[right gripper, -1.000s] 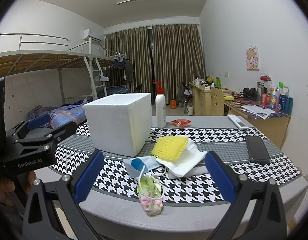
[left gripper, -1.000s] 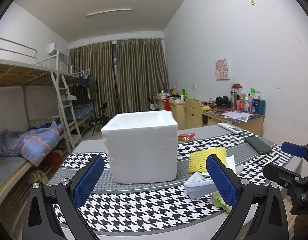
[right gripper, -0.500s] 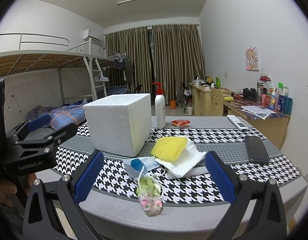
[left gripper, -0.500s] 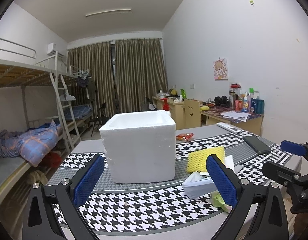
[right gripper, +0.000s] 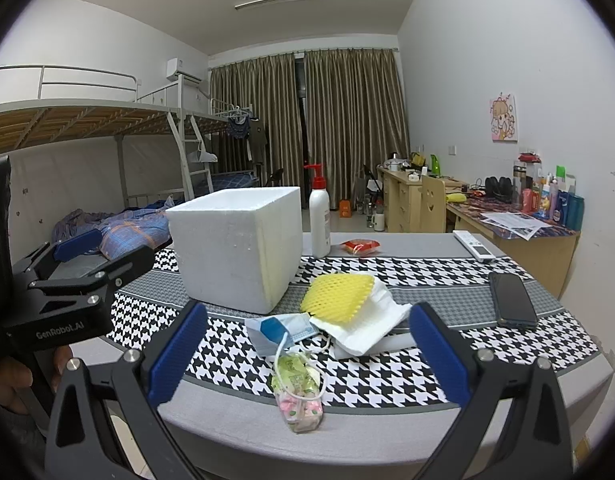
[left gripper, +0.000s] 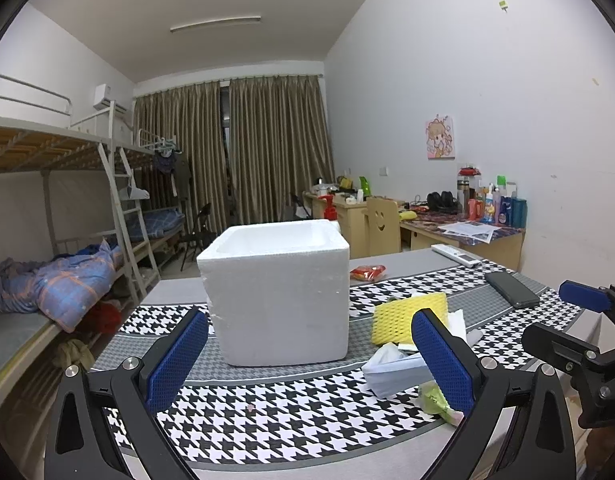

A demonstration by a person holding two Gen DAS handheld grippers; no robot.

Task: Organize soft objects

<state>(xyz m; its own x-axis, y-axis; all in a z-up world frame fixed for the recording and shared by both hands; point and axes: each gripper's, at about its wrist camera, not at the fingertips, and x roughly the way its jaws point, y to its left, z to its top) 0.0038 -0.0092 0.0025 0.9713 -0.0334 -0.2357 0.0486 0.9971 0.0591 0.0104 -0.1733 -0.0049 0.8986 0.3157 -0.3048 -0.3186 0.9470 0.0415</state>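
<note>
Left gripper (right gripper: 73, 254): marked "GenRobot.AI", fingers wide, empty. Right gripper (right gripper: 307, 354): fingers wide, empty, facing snack packet (right gripper: 297, 394).

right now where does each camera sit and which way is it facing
Left wrist: on the left tongs, both blue fingers spread, facing the foam box; right tongs at its right edge.
Right wrist: on the right tongs, fingers spread, facing the soft pile around the yellow foam net; left tongs at its left.
Shared: box, net, phone, houndstooth table.
</note>
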